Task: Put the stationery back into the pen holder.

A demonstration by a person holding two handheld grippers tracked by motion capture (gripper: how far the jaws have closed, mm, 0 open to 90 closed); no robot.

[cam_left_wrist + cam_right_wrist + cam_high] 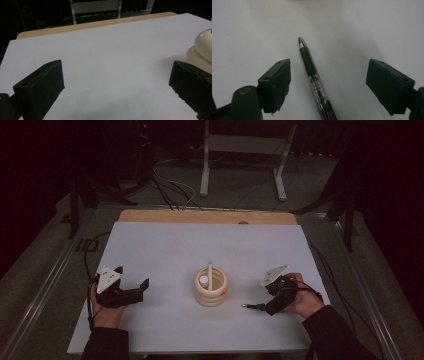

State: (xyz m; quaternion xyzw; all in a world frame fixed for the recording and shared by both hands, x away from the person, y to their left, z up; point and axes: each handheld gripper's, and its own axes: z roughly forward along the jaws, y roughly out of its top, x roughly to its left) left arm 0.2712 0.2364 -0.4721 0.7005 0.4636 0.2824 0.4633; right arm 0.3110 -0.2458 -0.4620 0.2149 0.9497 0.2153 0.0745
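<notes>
A black pen [312,75] lies flat on the white table sheet [165,250], its metal tip pointing away from my right gripper [329,67]. The jaws stand apart on either side of the pen and neither pad touches it. In the high view the pen [252,306] pokes out to the left of the right gripper [270,307], at the table's front right. A cream ringed holder [210,290] stands mid-table with a white pen upright inside. My left gripper [141,291] rests at the front left, open and holding nothing. The holder [202,52] shows beyond the right jaw of the left gripper [117,68].
A wooden strip [200,216] edges the table's far side. Beyond it, on the floor, stands a white metal frame [240,150] with cables [172,190] trailing near it. A small orange bit [225,291] sits at the holder's right side.
</notes>
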